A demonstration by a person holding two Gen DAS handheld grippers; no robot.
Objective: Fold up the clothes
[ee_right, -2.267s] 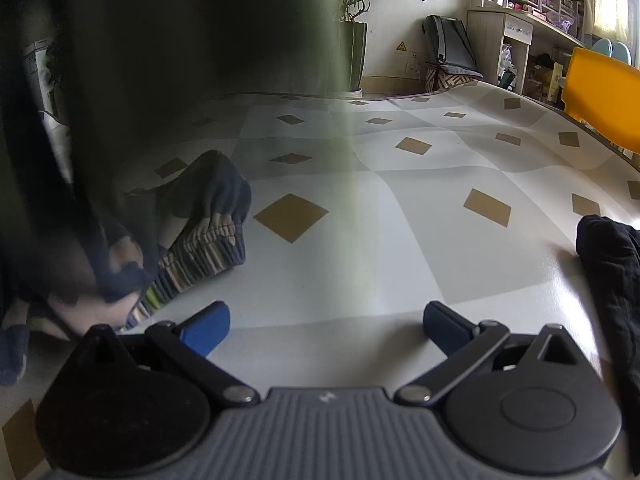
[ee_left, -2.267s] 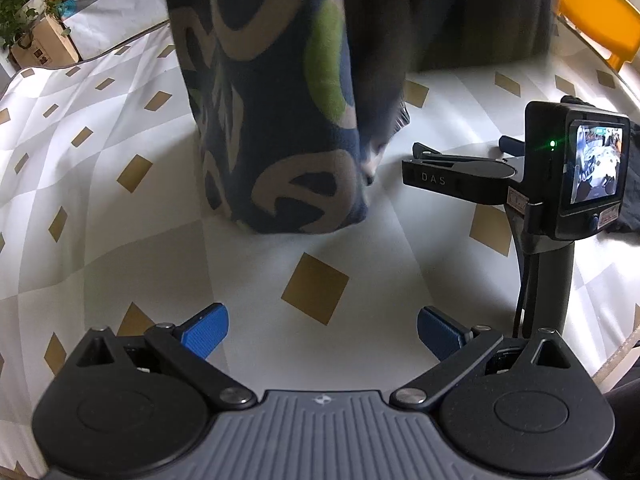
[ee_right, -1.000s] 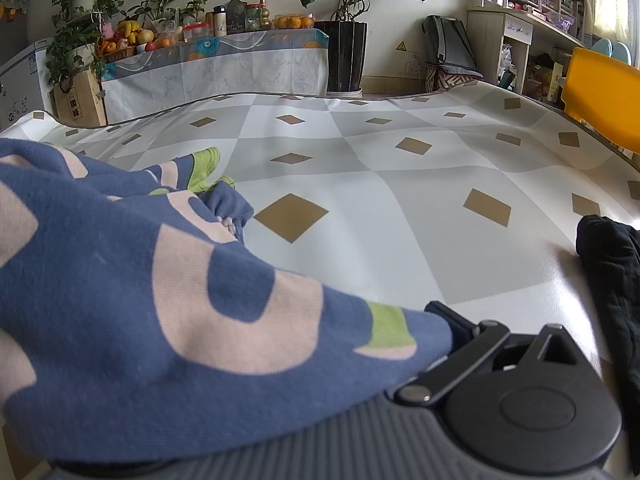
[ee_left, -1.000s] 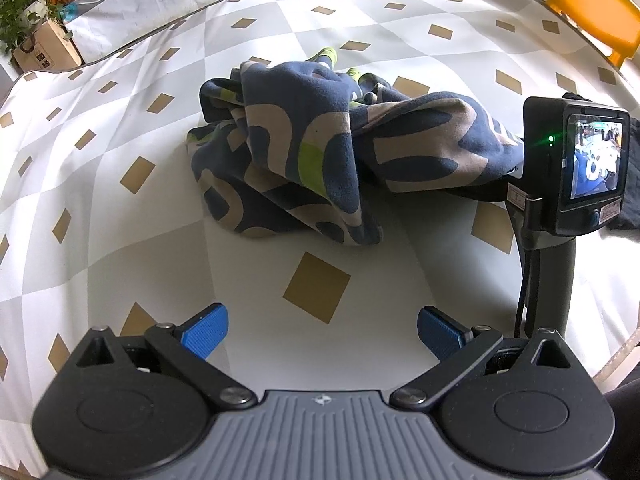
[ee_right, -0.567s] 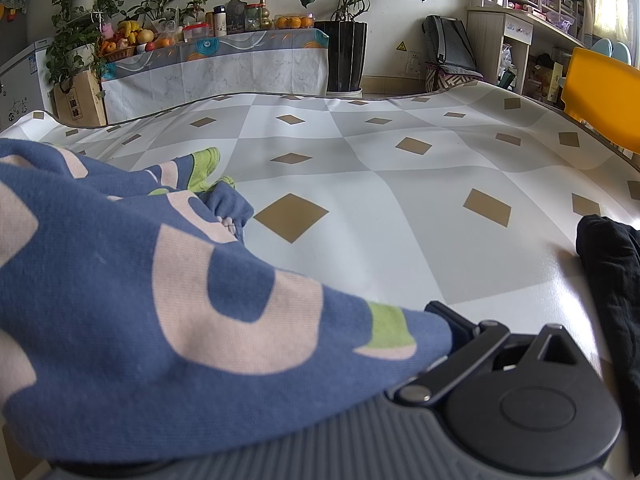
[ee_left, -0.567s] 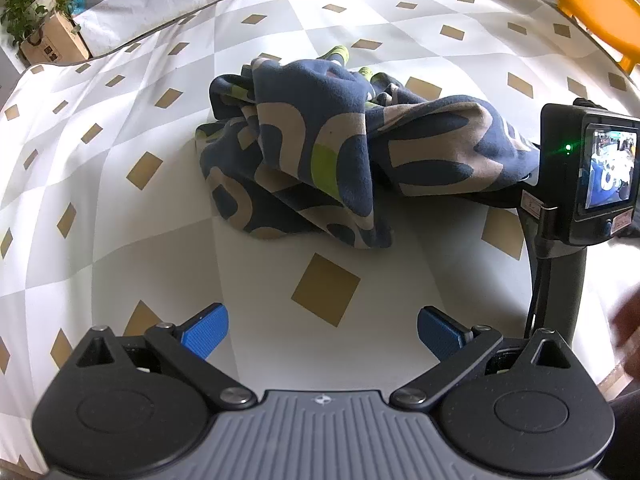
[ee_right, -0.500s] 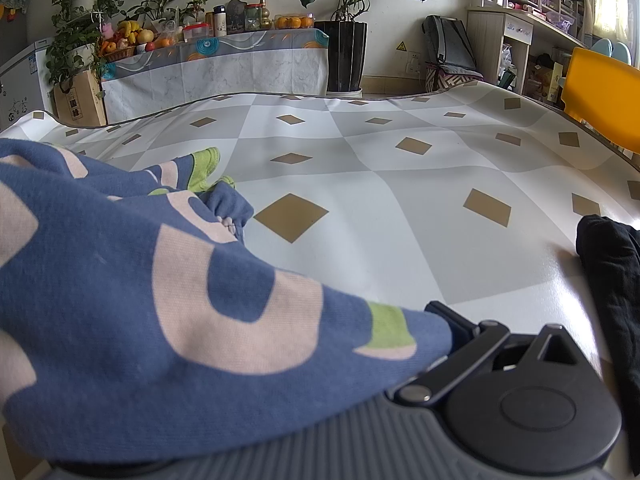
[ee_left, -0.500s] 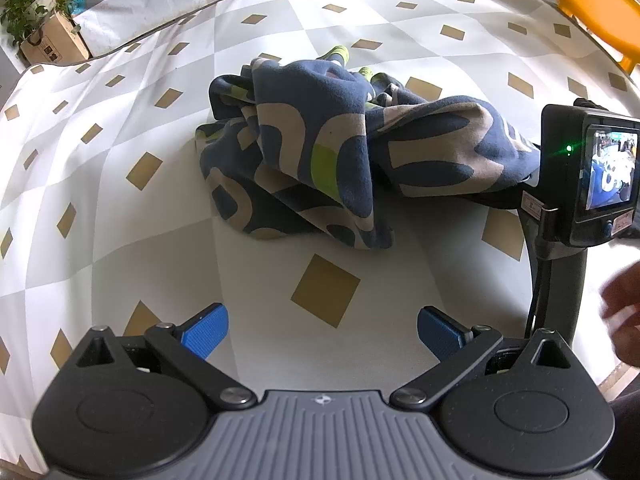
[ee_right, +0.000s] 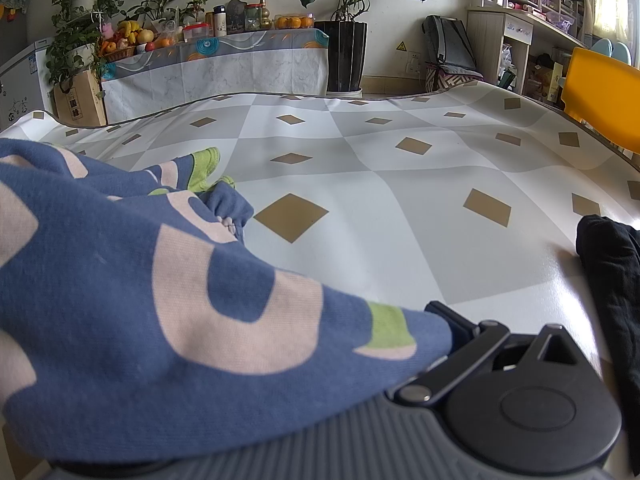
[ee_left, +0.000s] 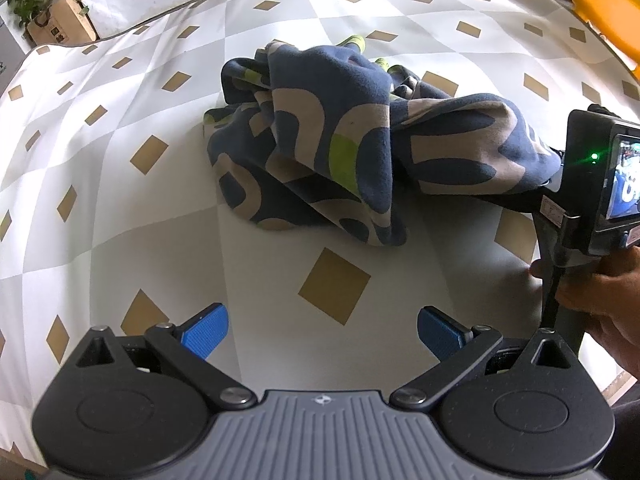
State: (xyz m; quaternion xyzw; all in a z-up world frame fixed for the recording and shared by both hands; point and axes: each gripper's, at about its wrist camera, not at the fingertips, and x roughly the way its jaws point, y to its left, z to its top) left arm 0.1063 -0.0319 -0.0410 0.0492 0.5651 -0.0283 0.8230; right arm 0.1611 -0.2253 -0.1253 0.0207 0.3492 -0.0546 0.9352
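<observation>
Lying crumpled on checkered mat (ee_left: pixel 120 184), blue patterned garment (ee_left: pixel 320 140). Left gripper (ee_left: pixel 322 326) near garment, fingers spread wide, holding nothing. Garment draped over right gripper (ee_right: pixel 444 320); cannot tell its fingers' state. Black cloth (ee_right: pixel 612 264) apart from garment, at mat edge.

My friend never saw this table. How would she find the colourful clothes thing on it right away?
Look at the big table with the grey-and-white checked cloth dotted with tan diamonds. Near its middle lies a crumpled navy garment, one end draped over the right gripper. Its beige loops and lime-green patches set it apart from the plain black clothing at the table's right edge.
</observation>
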